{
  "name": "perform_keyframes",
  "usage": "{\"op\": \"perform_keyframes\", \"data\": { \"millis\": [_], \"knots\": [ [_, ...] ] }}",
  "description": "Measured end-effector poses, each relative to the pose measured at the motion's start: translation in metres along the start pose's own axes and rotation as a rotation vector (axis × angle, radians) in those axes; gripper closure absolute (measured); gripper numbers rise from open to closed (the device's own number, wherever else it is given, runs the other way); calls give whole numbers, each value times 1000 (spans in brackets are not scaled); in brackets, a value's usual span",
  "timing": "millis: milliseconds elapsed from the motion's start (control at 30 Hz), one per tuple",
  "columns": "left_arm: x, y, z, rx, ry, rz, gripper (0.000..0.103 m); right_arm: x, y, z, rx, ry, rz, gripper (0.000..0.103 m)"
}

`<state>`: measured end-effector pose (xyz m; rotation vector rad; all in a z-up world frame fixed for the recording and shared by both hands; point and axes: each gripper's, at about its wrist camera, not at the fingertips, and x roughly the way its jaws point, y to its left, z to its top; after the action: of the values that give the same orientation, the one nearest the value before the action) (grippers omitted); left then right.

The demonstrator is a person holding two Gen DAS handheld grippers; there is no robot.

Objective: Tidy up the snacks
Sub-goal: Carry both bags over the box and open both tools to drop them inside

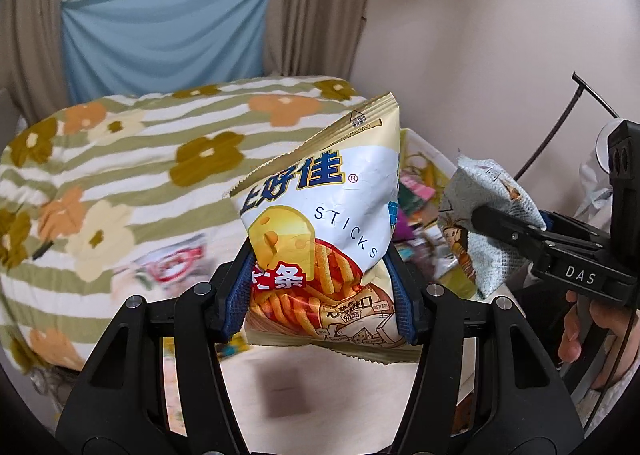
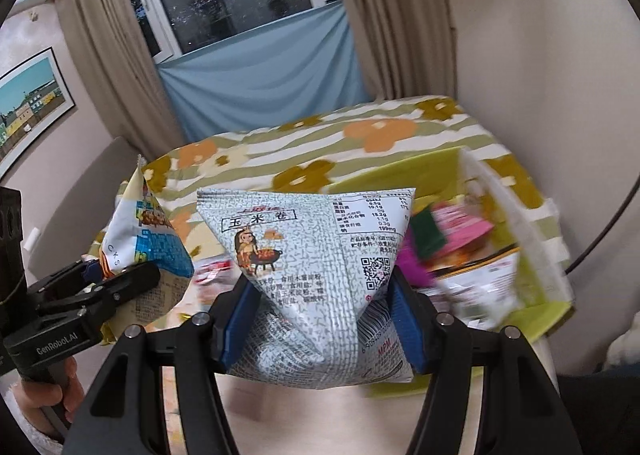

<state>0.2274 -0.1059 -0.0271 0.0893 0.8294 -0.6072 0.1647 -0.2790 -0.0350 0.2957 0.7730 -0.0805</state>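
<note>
My left gripper (image 1: 320, 291) is shut on a white and yellow cheese sticks bag (image 1: 324, 215), pinched at its lower part and held up in the air. That bag (image 2: 148, 239) and the left gripper (image 2: 120, 283) also show at the left of the right wrist view. My right gripper (image 2: 320, 319) is shut on a grey-green corn roll bag (image 2: 312, 251), its back with a QR code facing the camera. In the left wrist view this bag (image 1: 488, 211) and the right gripper (image 1: 496, 223) appear at the right.
A box with yellow-green flaps (image 2: 532, 239) holds several snack packs (image 2: 452, 239) at the right. Behind lies a bed with a flowered, striped cover (image 1: 140, 175). More packets (image 1: 172, 259) lie blurred on it. A pale wooden surface (image 1: 320, 395) is below. Curtains and a window stand behind.
</note>
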Motion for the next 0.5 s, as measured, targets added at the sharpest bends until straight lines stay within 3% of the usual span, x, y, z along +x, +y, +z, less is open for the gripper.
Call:
{"op": "perform_keyframes", "data": {
  "millis": [300,433,500],
  "knots": [
    [85,-102,17,-64,62,-29,48,-6,-122,10,71,63,-2,45],
    [117,-139,11,-73,101,3,48,0,-157,16,61,97,21,45],
    [130,-145,6,-95,113,33,40,4,-170,20,50,107,36,45]
  ]
}}
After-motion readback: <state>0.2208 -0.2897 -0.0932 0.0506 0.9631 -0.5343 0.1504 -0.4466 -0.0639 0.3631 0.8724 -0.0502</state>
